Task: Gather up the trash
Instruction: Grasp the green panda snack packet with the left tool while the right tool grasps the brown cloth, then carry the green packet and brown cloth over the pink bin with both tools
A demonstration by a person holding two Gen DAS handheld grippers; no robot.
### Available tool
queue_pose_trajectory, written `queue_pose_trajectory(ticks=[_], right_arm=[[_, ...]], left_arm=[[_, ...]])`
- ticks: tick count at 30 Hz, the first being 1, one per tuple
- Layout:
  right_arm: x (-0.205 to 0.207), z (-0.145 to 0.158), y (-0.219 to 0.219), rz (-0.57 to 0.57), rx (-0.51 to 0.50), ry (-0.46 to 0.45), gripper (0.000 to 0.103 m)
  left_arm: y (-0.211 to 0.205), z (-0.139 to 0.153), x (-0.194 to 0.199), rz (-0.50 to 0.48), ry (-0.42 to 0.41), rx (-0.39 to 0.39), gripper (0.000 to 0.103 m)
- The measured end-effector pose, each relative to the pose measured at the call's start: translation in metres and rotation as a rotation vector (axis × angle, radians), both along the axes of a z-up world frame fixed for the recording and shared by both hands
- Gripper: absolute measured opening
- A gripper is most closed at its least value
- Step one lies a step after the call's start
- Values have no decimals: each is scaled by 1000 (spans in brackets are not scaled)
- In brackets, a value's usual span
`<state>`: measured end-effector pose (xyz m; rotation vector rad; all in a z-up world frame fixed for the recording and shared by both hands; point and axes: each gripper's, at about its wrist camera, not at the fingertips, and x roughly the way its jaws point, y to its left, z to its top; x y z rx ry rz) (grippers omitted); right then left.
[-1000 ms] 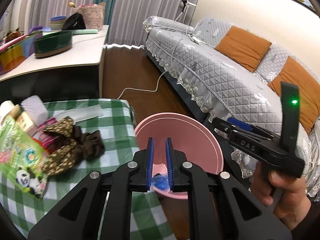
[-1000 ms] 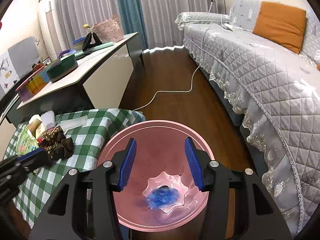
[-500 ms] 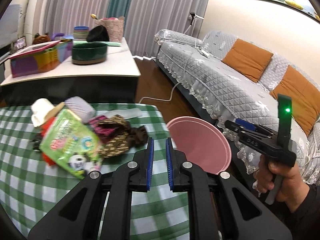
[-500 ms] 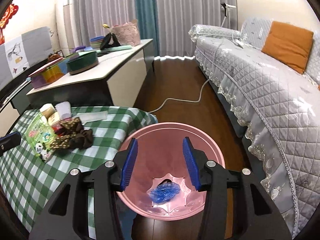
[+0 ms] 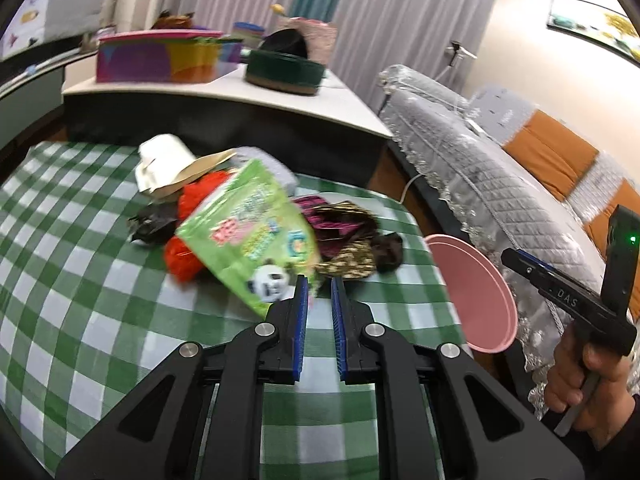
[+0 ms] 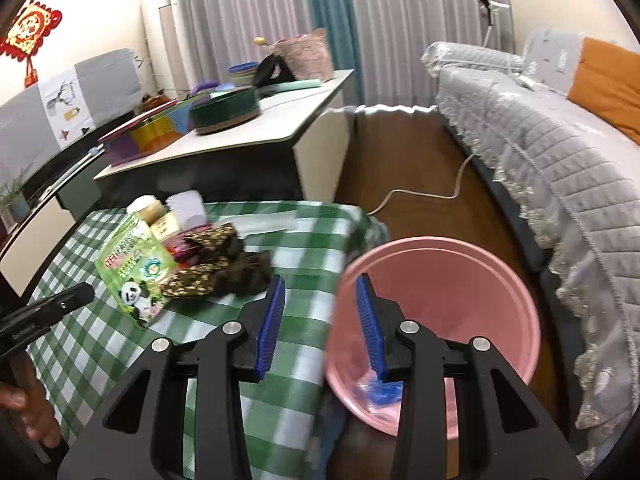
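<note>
Grey quilted sofa (image 6: 560,168) with orange cushions (image 5: 548,152); left of it brown wood floor (image 6: 404,168), white counter (image 6: 256,136), grey-teal curtains (image 6: 320,8) behind.

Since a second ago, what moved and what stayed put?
The left tongs swung away from the pink bin to the trash pile on the checked table, now pointing at the green panda packet. The right tongs drifted left, off the bin's middle toward the table edge. Neither took hold of anything. The blue scrap stayed in the bin, and the pile stayed put.
</note>
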<state>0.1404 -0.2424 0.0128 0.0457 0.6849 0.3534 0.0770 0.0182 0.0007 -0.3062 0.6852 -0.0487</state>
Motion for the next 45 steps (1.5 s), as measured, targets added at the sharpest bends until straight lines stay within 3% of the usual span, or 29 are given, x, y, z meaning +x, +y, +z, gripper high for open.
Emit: queue_pose_trajectory(ticks=[8, 12, 21, 28, 31, 33, 39, 45], right_arm=[[31, -17, 49, 74, 19, 48, 40], [49, -31, 68, 105, 27, 95, 45], [72, -57, 98, 149, -6, 182, 49], [77, -63, 106, 163, -50, 194, 49], [76, -65, 109, 169, -74, 191, 46], [75, -64, 109, 178, -80, 185, 35], [65, -55, 104, 199, -78, 147, 18], [50, -32, 86, 183, -27, 70, 13]], left_arm=[[19, -19, 9, 59, 35, -6, 36], [25, -27, 14, 69, 58, -16, 39], [37, -42, 31, 95, 88, -33, 40], [32, -41, 39, 73, 78, -40, 40], [30, -39, 40, 66, 72, -35, 36], [29, -37, 39, 61, 66, -35, 26], [29, -25, 34, 59, 22, -16, 10], [22, -12, 27, 33, -21, 5, 1]])
